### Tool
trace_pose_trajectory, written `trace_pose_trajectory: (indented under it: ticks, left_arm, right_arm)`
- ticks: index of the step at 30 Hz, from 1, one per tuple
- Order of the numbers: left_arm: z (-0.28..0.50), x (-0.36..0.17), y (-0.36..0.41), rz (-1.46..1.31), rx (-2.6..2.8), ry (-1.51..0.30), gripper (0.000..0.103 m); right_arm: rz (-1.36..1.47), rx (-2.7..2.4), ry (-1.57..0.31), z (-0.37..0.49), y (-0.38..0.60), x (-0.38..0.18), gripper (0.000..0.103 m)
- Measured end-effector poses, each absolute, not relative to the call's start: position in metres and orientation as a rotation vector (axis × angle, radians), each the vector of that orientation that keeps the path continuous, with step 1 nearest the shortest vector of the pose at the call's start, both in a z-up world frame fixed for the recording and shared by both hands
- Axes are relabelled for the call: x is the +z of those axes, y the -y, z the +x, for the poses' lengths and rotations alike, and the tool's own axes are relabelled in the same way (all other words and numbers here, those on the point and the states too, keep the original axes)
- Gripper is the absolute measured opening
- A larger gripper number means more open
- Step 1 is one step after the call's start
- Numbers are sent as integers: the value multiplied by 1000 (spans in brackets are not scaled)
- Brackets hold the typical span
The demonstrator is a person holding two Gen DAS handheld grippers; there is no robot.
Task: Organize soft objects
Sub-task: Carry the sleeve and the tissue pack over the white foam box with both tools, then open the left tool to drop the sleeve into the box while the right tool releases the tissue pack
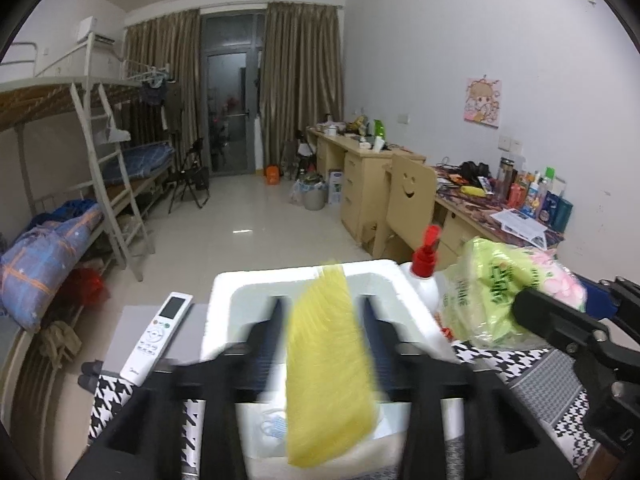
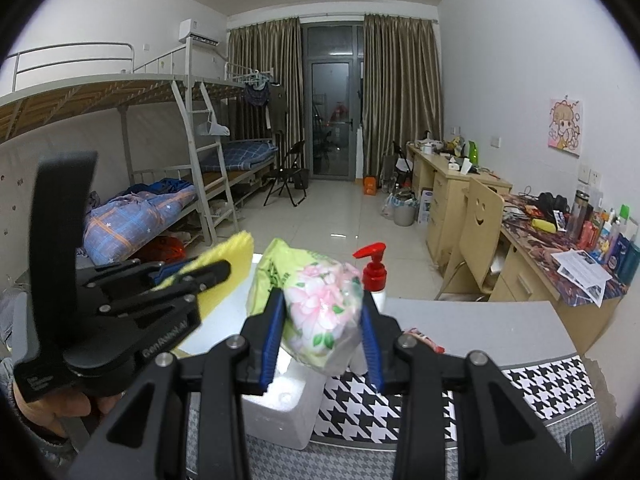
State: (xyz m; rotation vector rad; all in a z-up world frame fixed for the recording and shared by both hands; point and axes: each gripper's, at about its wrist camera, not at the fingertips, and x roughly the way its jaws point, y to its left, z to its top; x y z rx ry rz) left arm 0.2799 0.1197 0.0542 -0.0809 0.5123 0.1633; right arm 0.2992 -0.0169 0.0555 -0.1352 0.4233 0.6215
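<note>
A yellow sponge [image 1: 328, 364] hangs tilted and blurred between the fingers of my left gripper [image 1: 322, 304], over a white foam box [image 1: 224, 292]. Narrow gaps show on both sides of the sponge, so the pads do not press it. In the right wrist view the same sponge [image 2: 228, 264] sticks out past the left gripper's tip. My right gripper [image 2: 320, 320] is shut on a soft pack with pink flowers [image 2: 320, 300], wrapped in a light green plastic bag [image 2: 272, 272]. It holds this above the foam box's [image 2: 280, 408] right side.
A white remote control [image 1: 160, 336] lies left of the box. A white pump bottle with a red top [image 2: 374, 276] stands behind it. A red packet [image 2: 424, 340] lies on the grey table with houndstooth cloth [image 2: 540, 384]. Bunk beds stand left, desks and a wooden chair [image 2: 476, 232] right.
</note>
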Motion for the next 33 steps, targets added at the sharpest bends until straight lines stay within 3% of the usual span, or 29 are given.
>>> trace_pose_trajectory:
  ticks: [2,8,14,33]
  left_arm:
    - [275,56,-123,-79,187,-485,77]
    - [266,64,-135,-108,233,-448,96]
    - [260,68,-141,-106,279,-424,100]
    - [225,65,-170,-95,376,-407,102]
  right_arm:
    - [-134,625,-425,300,16,56,41]
    - [-141,626,-428,302,13,54,41]
    - [-147,635,-431,302,6,54,41]
    - [-187,691,-453,306,-29,51,41]
